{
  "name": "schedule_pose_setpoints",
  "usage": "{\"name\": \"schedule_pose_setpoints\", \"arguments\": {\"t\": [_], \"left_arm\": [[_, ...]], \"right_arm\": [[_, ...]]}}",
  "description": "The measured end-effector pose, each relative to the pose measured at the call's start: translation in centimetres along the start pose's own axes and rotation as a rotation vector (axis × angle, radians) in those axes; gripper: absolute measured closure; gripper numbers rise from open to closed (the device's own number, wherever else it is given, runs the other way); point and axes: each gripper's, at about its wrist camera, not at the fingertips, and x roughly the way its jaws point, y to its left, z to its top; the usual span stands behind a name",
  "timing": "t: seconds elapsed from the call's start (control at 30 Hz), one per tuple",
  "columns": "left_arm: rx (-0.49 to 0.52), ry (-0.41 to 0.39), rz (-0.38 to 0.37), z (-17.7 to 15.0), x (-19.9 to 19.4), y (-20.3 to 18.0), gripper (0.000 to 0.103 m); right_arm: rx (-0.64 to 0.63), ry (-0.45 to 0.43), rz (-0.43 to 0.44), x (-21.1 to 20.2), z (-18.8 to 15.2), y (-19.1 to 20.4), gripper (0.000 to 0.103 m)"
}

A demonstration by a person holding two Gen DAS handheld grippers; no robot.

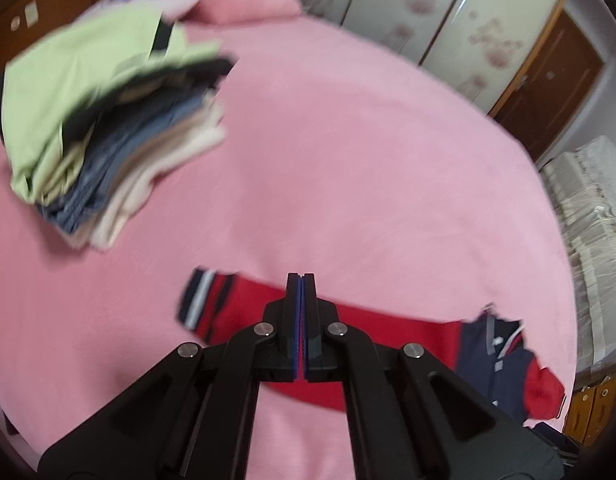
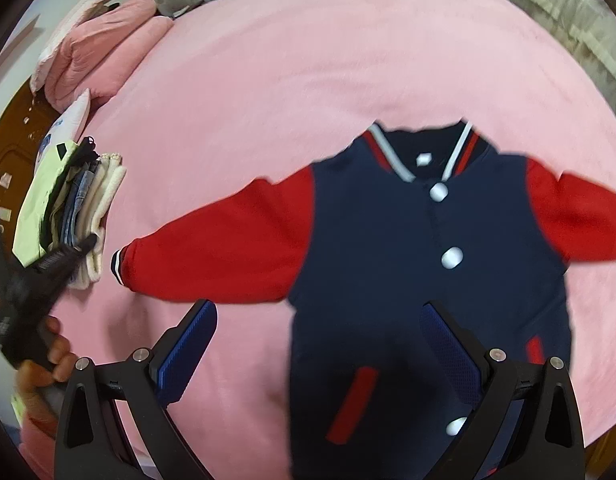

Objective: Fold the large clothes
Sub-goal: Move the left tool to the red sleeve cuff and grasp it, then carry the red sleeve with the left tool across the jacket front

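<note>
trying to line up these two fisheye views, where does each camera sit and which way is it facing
Left wrist: sits behind the left gripper, jaws shut, looking across the pink bed over the jacket's red sleeve toward the folded pile.
Right wrist: sits behind the open right gripper, looking down on the jacket; the person's left hand shows at the left edge.
Shared: jacket, pile, bed.

A jacket (image 2: 428, 248) lay spread flat on the bed (image 2: 308, 60), collar toward the far side, one sleeve (image 2: 227, 248) stretched out leftward. Left of that sleeve's cuff sat a stack of folded clothes (image 2: 71, 208), with pillows (image 2: 95, 48) behind it.
</note>
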Motion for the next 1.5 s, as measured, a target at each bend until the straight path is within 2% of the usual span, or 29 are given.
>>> {"name": "schedule_pose_setpoints", "arguments": {"t": [0.07, 0.13, 0.23, 0.27, 0.33, 0.37, 0.4, 0.47, 0.53, 0.57, 0.67, 0.8, 0.83, 0.87, 0.93, 0.97, 1.13, 1.2, 1.3, 1.5], "left_arm": [[0.014, -0.024, 0.024, -0.1, -1.4, -1.9, 0.103], [-0.012, 0.013, 0.098, -0.2, -1.0, -2.2, 0.103], [-0.085, 0.077, 0.146, 0.0, 0.2, 0.4, 0.103], [-0.106, 0.094, 0.161, -0.2, 0.7, 1.3, 0.099], [-0.134, 0.147, 0.185, -0.8, 2.1, 3.7, 0.076], [-0.142, 0.162, 0.183, -1.0, 2.3, 5.4, 0.055], [-0.143, 0.178, 0.171, -1.2, 2.8, 6.2, 0.048], [-0.122, 0.177, 0.171, -1.4, 3.7, 7.2, 0.048], [-0.073, 0.194, 0.221, -1.3, 4.8, 7.9, 0.048], [-0.063, 0.196, 0.220, -1.2, 5.2, 8.2, 0.048], [-0.091, 0.188, 0.168, -0.8, 6.1, 9.8, 0.048], [-0.173, 0.242, 0.089, -0.7, 7.5, 11.4, 0.049], [-0.174, 0.256, 0.070, -0.9, 7.8, 11.5, 0.050], [-0.167, 0.265, 0.059, -1.0, 8.0, 11.4, 0.055], [-0.111, 0.267, 0.088, -1.4, 8.2, 10.8, 0.064], [-0.088, 0.259, 0.093, -1.6, 8.1, 10.5, 0.074], [-0.024, 0.186, 0.086, -1.6, 6.2, 8.5, 0.089], [-0.009, 0.164, 0.083, -1.6, 5.4, 7.7, 0.100], [-0.013, 0.138, 0.034, -1.0, 3.7, 6.3, 0.100], [0.070, 0.115, -0.050, -0.3, 1.1, 0.4, 0.100]], "right_arm": [[-0.020, -0.007, 0.001, -0.5, 0.4, -1.5, 0.000], [-0.034, -0.006, 0.004, -0.9, 0.6, -2.9, 0.000], [-0.053, -0.005, 0.008, -1.6, 0.7, -4.9, 0.000], [-0.063, -0.002, 0.000, -1.6, 0.6, -5.5, 0.000], [-0.071, 0.013, -0.019, -1.7, 0.3, -6.4, 0.000], [-0.067, 0.021, -0.022, -1.5, 0.1, -6.9, 0.000], [-0.058, 0.034, -0.025, -1.6, 0.5, -7.7, 0.000], [-0.022, 0.069, -0.024, -0.8, 0.3, -8.6, 0.000], [-0.001, 0.119, 0.002, 0.3, -0.1, -8.5, 0.000], [-0.002, 0.137, 0.007, 0.8, -0.3, -8.4, 0.000], [0.003, 0.177, -0.005, 2.6, -1.4, -7.8, 0.000], [0.042, 0.237, 0.055, 4.1, -2.7, -6.6, 0.000], [0.036, 0.248, 0.052, 4.4, -2.7, -5.8, 0.000], [0.024, 0.261, 0.045, 4.8, -3.1, -5.4, 0.000], [0.011, 0.271, 0.033, 5.3, -3.5, -4.6, 0.000], [0.017, 0.272, 0.031, 5.4, -3.6, -4.4, 0.000], [0.066, 0.252, 0.056, 5.3, -3.6, -3.6, 0.000], [0.066, 0.245, 0.063, 5.3, -3.5, -3.6, 0.000], [0.062, 0.226, 0.056, 4.9, -3.3, -3.8, 0.000], [0.107, 0.177, 0.055, 2.8, -2.2, -6.2, 0.000]]}}
